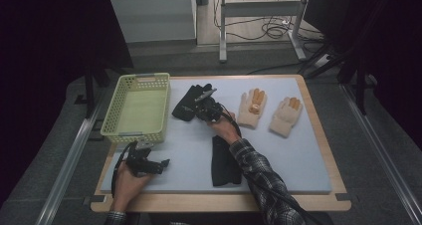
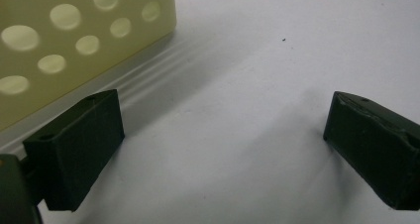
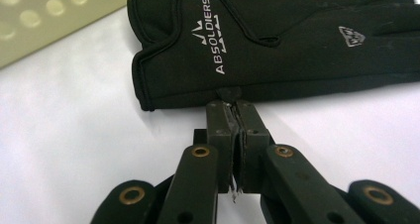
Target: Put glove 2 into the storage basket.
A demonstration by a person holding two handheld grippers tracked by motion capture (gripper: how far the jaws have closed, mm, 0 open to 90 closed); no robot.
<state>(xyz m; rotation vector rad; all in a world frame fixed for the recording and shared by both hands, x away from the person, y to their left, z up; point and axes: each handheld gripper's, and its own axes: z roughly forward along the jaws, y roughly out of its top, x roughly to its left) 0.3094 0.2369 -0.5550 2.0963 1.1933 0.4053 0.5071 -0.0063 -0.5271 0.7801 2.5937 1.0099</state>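
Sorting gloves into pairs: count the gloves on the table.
4: black glove beside the basket, black glove under the right forearm, two cream gloves right.

Right gripper (image 1: pixel 205 99) at black glove (image 1: pixel 186 103) beside yellow basket (image 1: pixel 112 116).

Black glove (image 3: pixel 277 40) with white lettering; pale yellow-green basket (image 1: pixel 137 108).

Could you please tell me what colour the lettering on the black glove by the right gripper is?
White lettering on the black glove; the right gripper view shows it best.
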